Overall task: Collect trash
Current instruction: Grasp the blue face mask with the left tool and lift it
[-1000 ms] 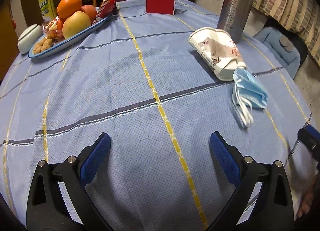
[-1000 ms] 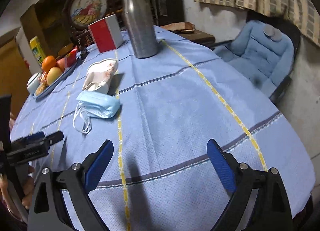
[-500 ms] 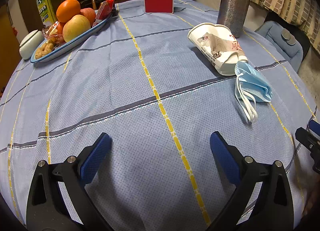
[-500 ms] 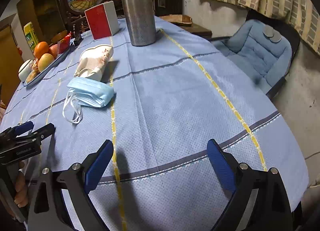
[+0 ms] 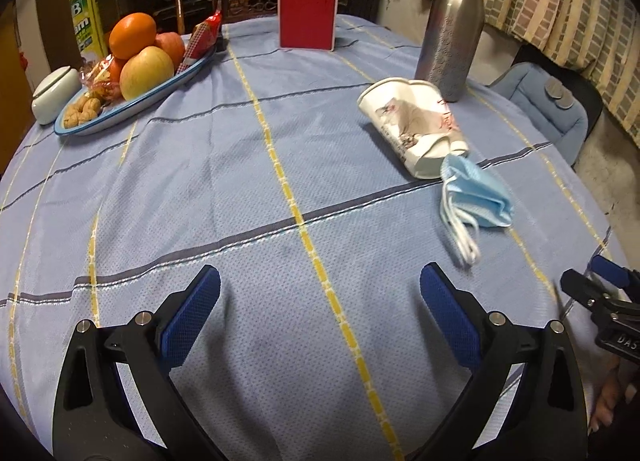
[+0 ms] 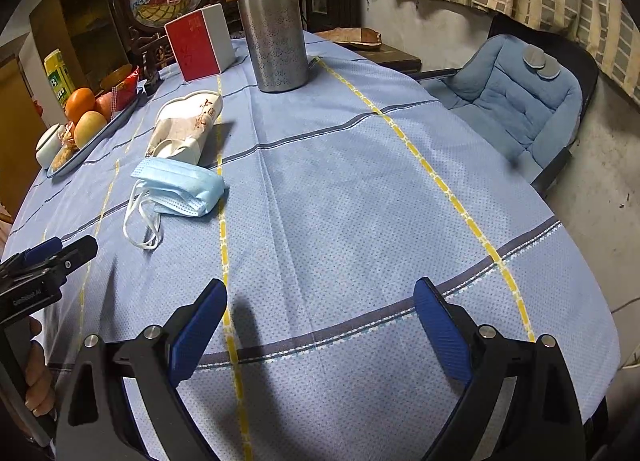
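A crumpled blue face mask (image 5: 476, 197) lies on the blue checked tablecloth (image 5: 224, 165), right of centre, touching a squashed white paper cup (image 5: 416, 129) lying on its side. Both show in the right wrist view, the mask (image 6: 180, 187) and the cup (image 6: 188, 125) at the left. My left gripper (image 5: 320, 297) is open and empty over the near cloth, left of the mask. My right gripper (image 6: 320, 309) is open and empty, right of the mask; it also shows at the right edge of the left wrist view (image 5: 596, 289).
A steel bottle (image 5: 450, 21) stands behind the cup. A red box (image 5: 308, 11) stands at the back. A fruit tray (image 5: 132, 97) and a white lidded jar (image 5: 56, 93) are at the far left. A blue cushioned chair (image 6: 516, 101) sits past the table's right edge.
Both grippers have drifted slightly, so the mask and cup sit a bit nearer and lower in the views. Both stay open. Nothing on the table moved.
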The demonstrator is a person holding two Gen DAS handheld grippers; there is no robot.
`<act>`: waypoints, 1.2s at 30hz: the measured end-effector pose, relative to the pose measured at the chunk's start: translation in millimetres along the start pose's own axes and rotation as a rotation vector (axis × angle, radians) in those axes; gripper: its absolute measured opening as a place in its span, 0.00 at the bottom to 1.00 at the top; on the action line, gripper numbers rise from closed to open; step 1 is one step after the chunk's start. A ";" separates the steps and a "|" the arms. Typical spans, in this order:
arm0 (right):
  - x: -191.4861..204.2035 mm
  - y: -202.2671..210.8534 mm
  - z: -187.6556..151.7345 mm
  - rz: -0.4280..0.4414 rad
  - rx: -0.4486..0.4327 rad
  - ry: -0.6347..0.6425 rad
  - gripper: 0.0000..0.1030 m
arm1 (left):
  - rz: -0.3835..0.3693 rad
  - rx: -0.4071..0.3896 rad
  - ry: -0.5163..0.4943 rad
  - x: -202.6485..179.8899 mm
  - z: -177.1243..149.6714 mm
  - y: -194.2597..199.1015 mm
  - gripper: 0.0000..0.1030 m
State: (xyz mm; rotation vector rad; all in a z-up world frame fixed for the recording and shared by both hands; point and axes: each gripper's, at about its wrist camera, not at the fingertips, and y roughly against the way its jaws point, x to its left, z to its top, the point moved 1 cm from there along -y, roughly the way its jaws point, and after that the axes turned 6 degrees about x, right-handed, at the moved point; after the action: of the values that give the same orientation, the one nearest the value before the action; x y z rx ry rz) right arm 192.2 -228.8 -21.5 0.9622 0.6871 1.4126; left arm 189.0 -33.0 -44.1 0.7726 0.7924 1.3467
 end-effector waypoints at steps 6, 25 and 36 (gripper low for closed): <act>-0.1 -1.0 0.4 -0.002 0.007 0.001 0.90 | -0.051 -0.033 -0.009 -5.7 5.8 7.7 0.94; 1.3 -0.5 1.3 0.031 -0.003 0.002 0.90 | -0.155 0.089 -0.058 -82.8 60.3 -37.9 0.94; -0.9 -1.4 2.1 0.061 0.002 -0.004 0.90 | -0.101 0.114 -0.103 -67.3 51.1 -44.0 0.94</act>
State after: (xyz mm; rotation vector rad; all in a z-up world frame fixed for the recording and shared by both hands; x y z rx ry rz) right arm 194.7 -229.9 -21.9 0.9941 0.6615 1.4631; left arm 251.6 -104.5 -51.3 0.8728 0.8212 1.1704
